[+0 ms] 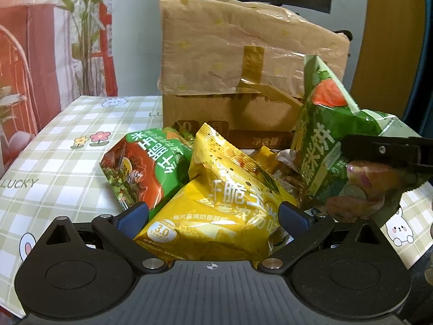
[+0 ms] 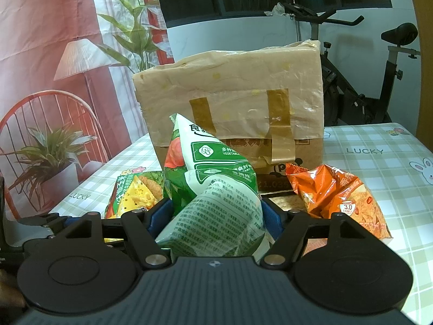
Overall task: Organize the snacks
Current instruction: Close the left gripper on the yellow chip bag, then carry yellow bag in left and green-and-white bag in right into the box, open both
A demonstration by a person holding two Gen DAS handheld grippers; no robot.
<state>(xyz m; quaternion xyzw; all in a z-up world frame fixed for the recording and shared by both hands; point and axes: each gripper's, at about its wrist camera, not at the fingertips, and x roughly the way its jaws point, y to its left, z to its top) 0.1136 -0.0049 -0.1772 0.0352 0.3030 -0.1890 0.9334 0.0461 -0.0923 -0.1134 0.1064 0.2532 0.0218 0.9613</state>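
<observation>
On the checked cloth of the bench (image 1: 67, 168), far left in the left wrist view, a red-and-green snack bag (image 1: 146, 173) lies flat, and just right of it a yellow snack bag (image 1: 216, 205) leans over it, its lower end sitting between the blue pads of the left gripper (image 1: 213, 214); those jaws stand wide apart, and whether the pads touch the bag is hard to tell. Behind the pile, a taped cardboard box (image 1: 243, 62) stands upright on the bench. Further right, a green snack bag (image 1: 322, 140) rises tilted, and the black fingers of the right gripper (image 1: 389, 154) reach in from the right edge against it. Over in the right wrist view, the red-and-green bag and the yellow bag (image 2: 138, 197) peek out at left, the right gripper (image 2: 213, 216) has its jaws clamped on the crumpled green snack bag (image 2: 213, 184), held up in front of the box (image 2: 230, 94), and an orange snack bag (image 2: 335, 195) lies on the bench to the right, with an exercise bike (image 2: 379, 81) beyond.
</observation>
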